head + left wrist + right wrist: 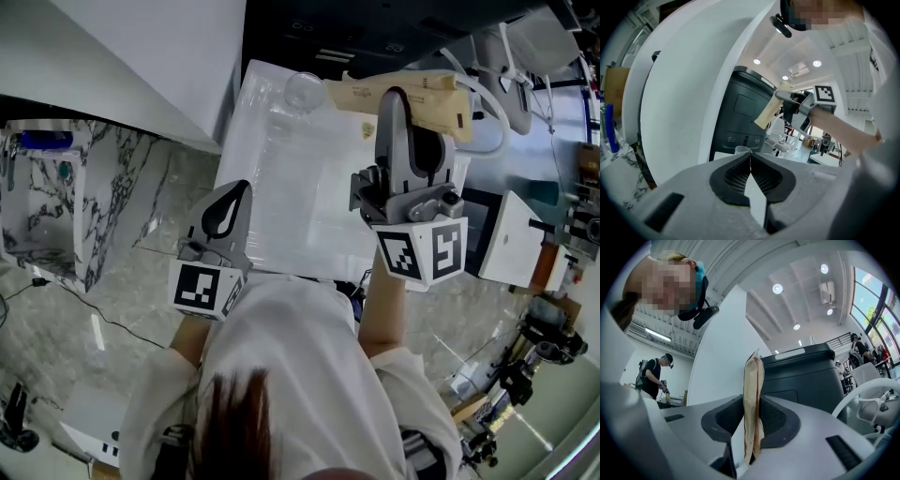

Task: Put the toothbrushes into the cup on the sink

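The right hand-held gripper is clamped on a flat tan paper packet. In its own view the dark ribbed pads press both faces of the packet, which stands upright between them and rises above the jaw tips. What the packet holds cannot be made out. In the head view the packet lies crosswise over the far part of the white tabletop, toward 1 o'clock, and sticks out past the jaws toward 3 o'clock and 9 o'clock. The left hand-held gripper hangs at the tabletop's near left edge, about 7 o'clock. Its jaws are together with nothing between them; in the left gripper view the pads meet along a thin line. The clear cup stands upright at the tabletop's far edge, near 12 o'clock, just to the 9 o'clock side of the packet's end. I cannot tell whether they touch. The cup's rim also shows just above the closed left jaws. Beyond the cup, at 12 o'clock, stands a dark grey appliance. At 9 o'clock in the head view, well apart from the tabletop, is a marble-patterned stand with a blue object on top, too small to identify. A second person stands at 9 o'clock in the right gripper view.
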Demonstrator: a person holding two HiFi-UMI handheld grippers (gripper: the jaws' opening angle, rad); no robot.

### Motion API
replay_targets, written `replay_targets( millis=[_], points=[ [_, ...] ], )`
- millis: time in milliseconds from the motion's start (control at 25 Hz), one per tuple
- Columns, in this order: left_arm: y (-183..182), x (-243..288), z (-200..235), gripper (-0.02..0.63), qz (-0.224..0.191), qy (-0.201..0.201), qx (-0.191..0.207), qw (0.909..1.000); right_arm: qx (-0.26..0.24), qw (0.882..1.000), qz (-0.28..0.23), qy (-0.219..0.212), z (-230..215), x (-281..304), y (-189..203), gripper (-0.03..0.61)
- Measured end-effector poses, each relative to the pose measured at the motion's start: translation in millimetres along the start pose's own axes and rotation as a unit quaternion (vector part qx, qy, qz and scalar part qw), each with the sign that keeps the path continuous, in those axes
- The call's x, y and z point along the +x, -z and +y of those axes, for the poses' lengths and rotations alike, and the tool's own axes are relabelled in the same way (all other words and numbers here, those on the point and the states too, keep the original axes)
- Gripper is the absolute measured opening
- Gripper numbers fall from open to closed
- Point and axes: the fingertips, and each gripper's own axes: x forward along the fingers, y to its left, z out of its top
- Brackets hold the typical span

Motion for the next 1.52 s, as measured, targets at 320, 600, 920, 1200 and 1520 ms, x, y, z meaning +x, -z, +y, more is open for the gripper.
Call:
replay_targets(
  millis=[320,600,920,1200,1520],
  points=[
    [3.2,8.3,9.1,0.015,0.009,0.003,-0.006,0.9999,0.006,1.0,0.016,-0.008,-1.0,18.6,27.0,0.097],
    [8.1,11.7,14.5,0.015,0.02,0.005,-0.011,0.9997,0.011,0.999,0.031,-0.011,-1.4,28.3,44.3,0.096],
    [10.9,16.7,17.2,0.015,0.026,0.01,-0.016,0.9995,0.016,0.999,0.047,-0.013,-3.1,34.3,66.6,0.095],
    [7.2,11.8,21.0,0.015,0.029,0.011,-0.009,0.9995,0.026,0.998,0.055,-0.01,-4.2,37.8,89.0,0.095],
    [6.0,9.7,27.1,0.015,0.026,0.007,-0.01,0.9996,0.015,0.997,0.07,-0.013,-6.3,39.0,105.7,0.095]
  ],
)
